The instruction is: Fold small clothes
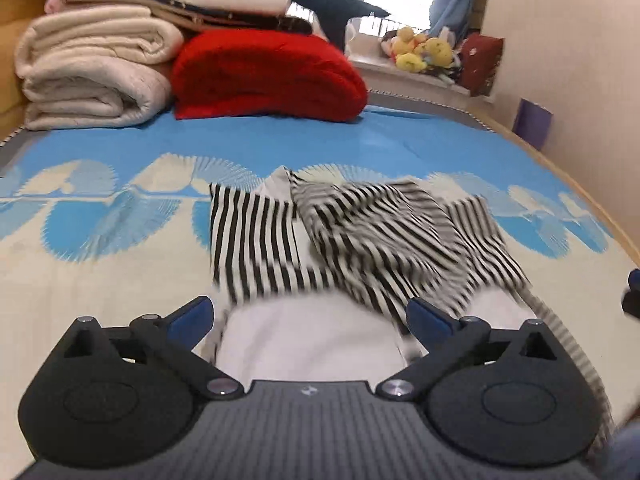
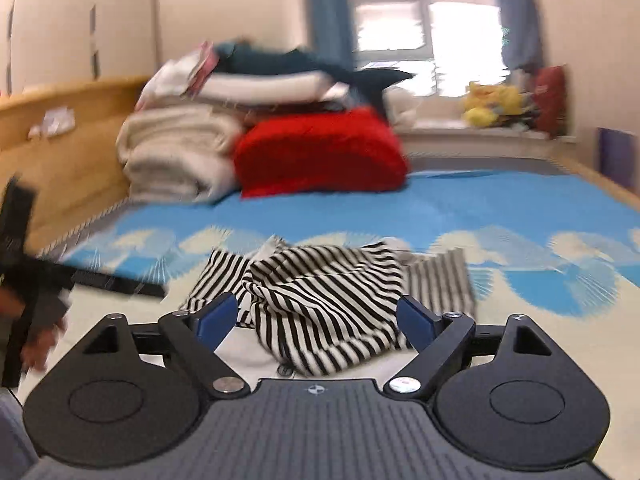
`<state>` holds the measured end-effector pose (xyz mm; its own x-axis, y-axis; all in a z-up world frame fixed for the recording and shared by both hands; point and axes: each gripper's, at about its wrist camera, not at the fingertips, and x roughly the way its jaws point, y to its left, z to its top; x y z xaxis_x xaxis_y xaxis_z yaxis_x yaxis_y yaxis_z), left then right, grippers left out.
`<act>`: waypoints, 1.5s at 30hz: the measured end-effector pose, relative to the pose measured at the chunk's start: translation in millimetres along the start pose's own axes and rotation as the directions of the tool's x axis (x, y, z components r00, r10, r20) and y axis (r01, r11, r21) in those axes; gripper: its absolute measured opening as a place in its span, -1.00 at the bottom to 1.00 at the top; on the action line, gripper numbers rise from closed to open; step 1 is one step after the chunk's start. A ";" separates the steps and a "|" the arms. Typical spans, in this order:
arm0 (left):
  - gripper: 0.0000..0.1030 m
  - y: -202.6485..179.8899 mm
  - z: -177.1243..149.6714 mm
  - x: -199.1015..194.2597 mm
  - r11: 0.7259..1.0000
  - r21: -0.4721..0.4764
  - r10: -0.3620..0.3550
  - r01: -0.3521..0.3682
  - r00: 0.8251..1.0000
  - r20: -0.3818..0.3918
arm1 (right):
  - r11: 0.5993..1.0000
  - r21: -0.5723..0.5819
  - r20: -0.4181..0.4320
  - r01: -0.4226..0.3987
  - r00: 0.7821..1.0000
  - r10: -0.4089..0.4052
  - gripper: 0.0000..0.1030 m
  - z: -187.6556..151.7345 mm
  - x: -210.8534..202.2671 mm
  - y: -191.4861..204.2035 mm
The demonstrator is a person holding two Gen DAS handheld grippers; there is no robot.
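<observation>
Left wrist view: my left gripper [image 1: 310,318] has its fingers spread wide, grasping nothing. My right gripper [image 2: 318,316] is likewise released and empty. Just ahead of both, the striped garment [image 1: 360,236] lies crumpled on the bed [image 1: 100,280].

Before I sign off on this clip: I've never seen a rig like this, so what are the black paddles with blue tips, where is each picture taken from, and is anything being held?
No robot here: a person carries a hand-held claw in each hand, each with a camera looking along its two fingers. One picture is from the left claw, the other from the right claw. The blue tips are the finger pads. Both claws stand open and hold nothing. Below them a striped garment, black and white and crumpled, lies on the bed sheet, which is blue and cream. Farther back sit a red blanket, rolled cream blankets and plush toys by the window.
</observation>
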<state>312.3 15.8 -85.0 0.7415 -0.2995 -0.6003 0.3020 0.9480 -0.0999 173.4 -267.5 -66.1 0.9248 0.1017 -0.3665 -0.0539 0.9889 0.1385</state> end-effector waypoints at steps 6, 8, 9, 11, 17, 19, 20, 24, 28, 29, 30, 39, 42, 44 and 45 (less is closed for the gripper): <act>0.99 -26.6 -60.4 -89.8 1.000 0.026 0.012 -0.013 0.999 0.032 | 0.998 -0.033 0.024 0.058 0.998 -0.058 0.70 -46.2 -110.4 28.9; 0.99 -31.2 -80.2 -112.5 0.999 0.032 0.019 -0.020 0.999 0.035 | 0.993 -0.095 0.025 0.075 0.997 -0.072 0.70 -57.8 -138.0 36.5; 0.99 -33.2 -89.4 -121.6 0.999 0.027 0.026 -0.027 0.999 0.030 | 0.991 -0.110 0.027 0.080 0.997 -0.077 0.70 -63.5 -146.6 39.8; 0.99 -33.0 -105.7 -135.4 0.999 0.009 0.031 -0.031 0.999 0.019 | 0.990 -0.108 0.028 0.087 0.996 -0.085 0.71 -73.7 -162.5 42.3; 0.99 -24.1 -139.0 -156.6 0.998 -0.018 0.058 -0.059 0.998 -0.020 | 0.993 -0.088 -0.018 0.084 0.996 -0.085 0.71 -92.3 -184.8 47.5; 0.99 -20.3 -142.2 -159.6 0.997 -0.026 0.067 -0.067 0.998 -0.023 | 0.992 -0.091 -0.029 0.089 0.995 -0.092 0.71 -96.9 -187.3 47.6; 0.99 -18.4 -142.5 -161.0 0.997 -0.032 0.068 -0.069 0.997 -0.023 | 0.992 -0.091 -0.030 0.092 0.995 -0.095 0.71 -98.3 -188.2 48.0; 0.99 -15.9 -141.9 -162.1 0.996 -0.040 0.074 -0.075 0.997 -0.024 | 0.991 -0.085 -0.031 0.100 0.994 -0.103 0.71 -100.1 -187.5 46.6; 0.99 -15.4 -140.3 -155.3 0.996 -0.035 0.086 -0.088 0.996 -0.038 | 0.994 -0.056 -0.044 0.095 0.994 -0.097 0.71 -101.0 -183.4 43.2; 0.99 -14.9 -140.1 -152.7 0.995 -0.029 0.090 -0.091 0.995 -0.041 | 0.994 -0.045 -0.052 0.095 0.994 -0.097 0.71 -101.4 -180.8 41.8; 0.99 -14.5 -139.8 -149.1 0.995 -0.023 0.097 -0.098 0.994 -0.043 | 0.995 -0.037 -0.060 0.094 0.994 -0.096 0.71 -101.2 -178.0 40.4; 0.99 0.5 -130.7 -89.6 0.995 -0.021 0.097 -0.100 0.989 -0.112 | 0.986 -0.057 -0.111 0.159 0.980 -0.164 0.71 -101.6 -130.2 12.1; 0.99 9.0 -125.3 -53.6 0.996 -0.054 0.060 -0.068 0.988 -0.143 | 0.970 -0.020 -0.167 0.241 0.956 -0.241 0.71 -99.4 -93.2 -23.2; 0.99 16.5 -122.7 -28.1 0.994 -0.092 0.039 -0.056 0.983 -0.180 | 0.959 0.052 -0.229 0.277 0.939 -0.258 0.71 -100.4 -67.9 -51.1; 0.99 21.3 -121.9 -15.5 0.992 -0.113 0.033 -0.057 0.979 -0.203 | 0.954 0.101 -0.259 0.284 0.933 -0.250 0.71 -101.9 -56.4 -65.2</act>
<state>234.2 53.7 -174.6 0.6139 -0.2397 -0.7521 0.1892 0.9697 -0.1547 86.4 -326.7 -148.3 0.7786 -0.1245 -0.6150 0.2491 0.9609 0.1209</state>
